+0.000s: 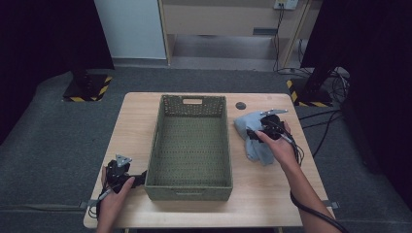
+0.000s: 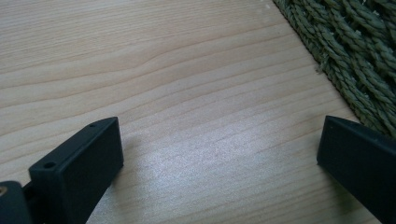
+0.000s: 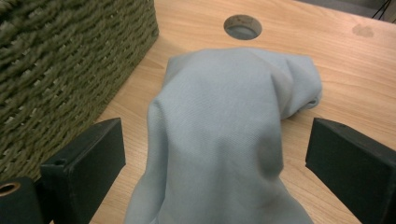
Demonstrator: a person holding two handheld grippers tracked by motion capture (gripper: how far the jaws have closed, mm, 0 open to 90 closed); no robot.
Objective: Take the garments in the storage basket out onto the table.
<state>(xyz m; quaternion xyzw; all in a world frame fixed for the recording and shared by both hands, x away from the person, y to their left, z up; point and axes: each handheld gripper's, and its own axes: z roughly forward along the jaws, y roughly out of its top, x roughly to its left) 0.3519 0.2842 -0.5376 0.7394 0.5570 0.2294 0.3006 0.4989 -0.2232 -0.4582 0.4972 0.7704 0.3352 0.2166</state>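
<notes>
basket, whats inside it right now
Nothing: the basket shows its bare woven floor in the high view. Only the strip just behind its near wall is hidden. The cloth lies outside, on the table, between the open right claw's jaws.

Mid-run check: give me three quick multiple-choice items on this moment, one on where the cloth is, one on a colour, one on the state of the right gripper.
1. Where does the crumpled light blue cloth lie?
A. inside the basket
B. on the light wooden table, to the right of the basket
C. on the floor

2. What colour is the rectangular woven basket?
A. olive green
B. red
C. white

3. How does the right gripper stand?
A. shut on the cloth
B. shut on the basket rim
C. open, one jaw on each side of the cloth

Answers:
1 B: the high view shows the cloth on the tabletop beside the basket's right wall.
2 A: both gripper views show olive green weave.
3 C: the right gripper view shows the jaws wide apart with the cloth between them.
</notes>
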